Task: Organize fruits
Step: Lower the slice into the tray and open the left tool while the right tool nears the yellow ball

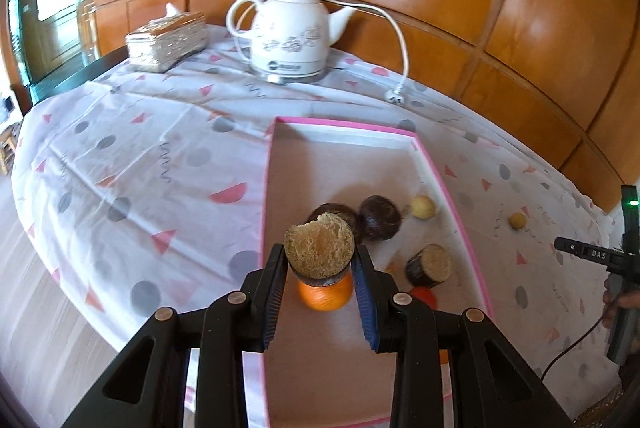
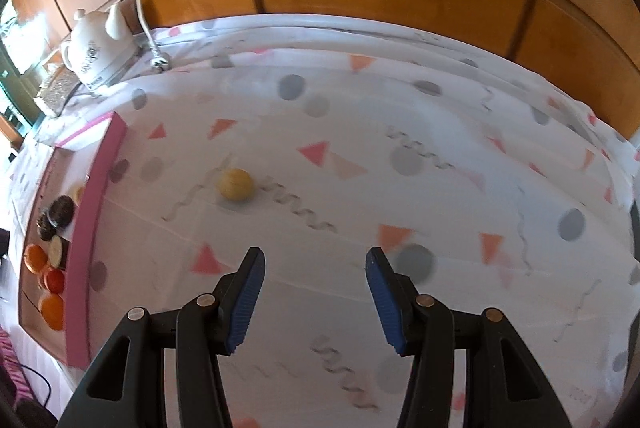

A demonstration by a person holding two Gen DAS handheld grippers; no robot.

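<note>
Left gripper [image 1: 320, 260]: jaws narrowed, both blue pads pressed on the sides of a cut fruit [image 1: 320, 250], dark rind, tan fibrous cut face toward the camera. It is held above the pink-rimmed tray [image 1: 436, 171], over the tray's near half.

Count in the tray, left wrist view:
- dark round fruits: 2, one [image 1: 381, 218] clear, one [image 1: 340, 214] half hidden behind the held piece; they touch each other near the tray's middle.
- second cut piece [image 1: 429, 265], dark rind and tan face: 1, toward the right rim.
- small yellow ball [image 1: 424, 207]: 1, near the right rim, just beside the dark pair.
- orange fruit [image 1: 326, 296]: 1 directly under the held piece; a red-orange one [image 1: 423, 296] partly hidden behind the right finger. The right wrist view shows further orange and red fruit at the tray's near end; exact number unclear.

Outside the tray: 1 small yellow ball [image 2: 236, 184] on the patterned tablecloth [image 2: 360, 195], right of the tray's right rim.

Right gripper [image 2: 316, 296]: jaws standing apart, nothing between the pads, over bare cloth. The loose yellow ball lies ahead of it and to its left, well apart from the fingertips.

Far edge of the table: 1 white kettle [image 1: 290, 31] with cord and plug [image 1: 396, 95], 1 tissue box [image 1: 168, 41] toward the far left corner.
</note>
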